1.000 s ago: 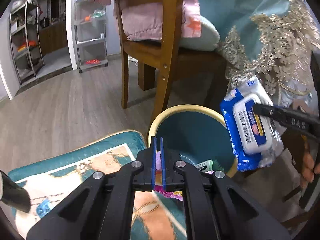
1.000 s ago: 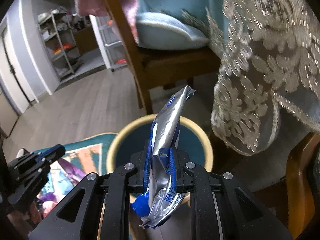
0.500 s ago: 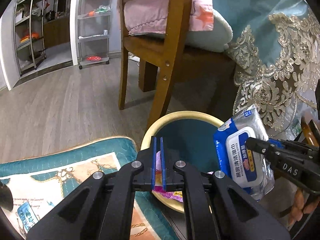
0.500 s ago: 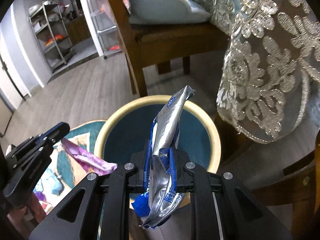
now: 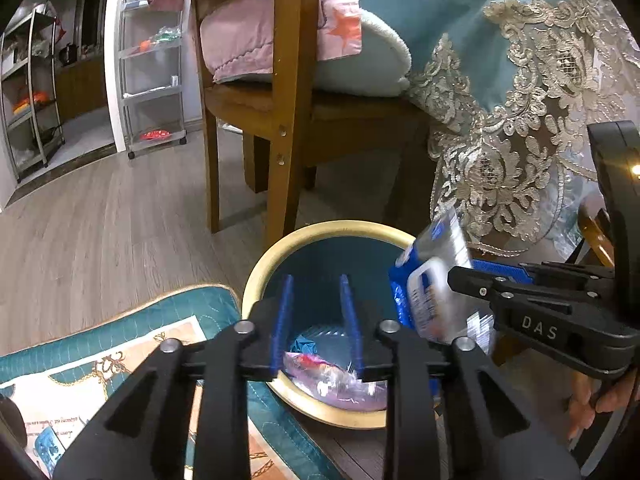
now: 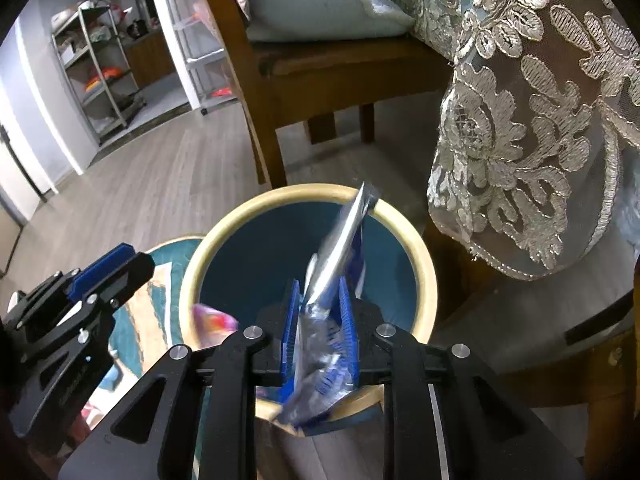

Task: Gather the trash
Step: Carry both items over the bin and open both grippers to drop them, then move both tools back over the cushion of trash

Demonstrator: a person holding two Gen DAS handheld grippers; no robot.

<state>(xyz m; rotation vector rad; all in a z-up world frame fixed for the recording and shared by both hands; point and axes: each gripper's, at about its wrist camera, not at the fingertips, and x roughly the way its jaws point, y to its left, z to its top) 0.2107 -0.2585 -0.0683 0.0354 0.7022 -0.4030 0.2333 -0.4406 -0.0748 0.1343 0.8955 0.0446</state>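
Note:
A round bin with a cream rim [image 5: 320,229] [image 6: 424,256] and dark teal inside stands on the floor below both grippers. My left gripper [image 5: 316,320] is open over the bin; a purple wrapper [image 5: 332,376] [image 6: 212,320] is dropping from it onto the bin's near rim. My right gripper [image 6: 319,320] [image 5: 472,276] has its jaws parted around a blue and silver wet-wipes pack [image 6: 340,248] [image 5: 432,292], which is blurred and tilting over the bin. Other trash lies at the bin's bottom [image 5: 304,344].
A wooden chair [image 5: 288,112] with a pink blanket and pale cushion stands just behind the bin. A lace-edged teal tablecloth [image 5: 500,120] hangs at right. A teal patterned mat [image 5: 120,344] lies at left. Wire shelves [image 5: 152,80] stand far left.
Both grippers have moved closer over the bin. My left gripper has opened and let go of the purple wrapper. My right gripper's jaws have parted and the wipes pack is slipping.

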